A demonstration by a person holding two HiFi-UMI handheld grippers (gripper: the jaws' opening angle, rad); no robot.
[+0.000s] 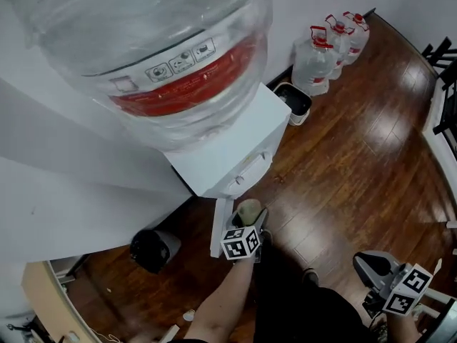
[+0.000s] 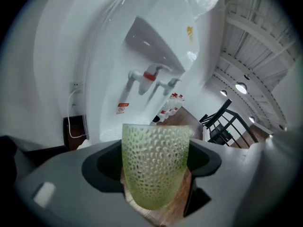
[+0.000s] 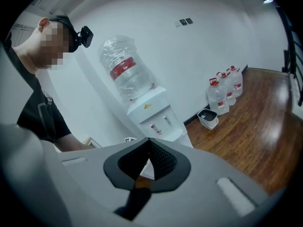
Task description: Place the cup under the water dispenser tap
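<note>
My left gripper (image 1: 250, 219) is shut on a pale green dimpled cup (image 1: 248, 208), which it holds upright low in front of the white water dispenser (image 1: 235, 148). In the left gripper view the cup (image 2: 155, 167) fills the gap between the jaws of the left gripper (image 2: 156, 148). The red tap (image 2: 150, 75) and a second tap (image 2: 169, 83) sit above and beyond the cup, apart from it. My right gripper (image 1: 370, 263) hangs at the lower right, far from the dispenser (image 3: 152, 113). The right gripper (image 3: 148, 143) is shut, with nothing between its jaws.
A big clear bottle (image 1: 157, 41) tops the dispenser. Three water jugs (image 1: 335, 41) and a white bin (image 1: 295, 102) stand by the back wall. A black object (image 1: 153, 249) sits on the wood floor left of the dispenser. A black railing (image 1: 444, 59) is at the right.
</note>
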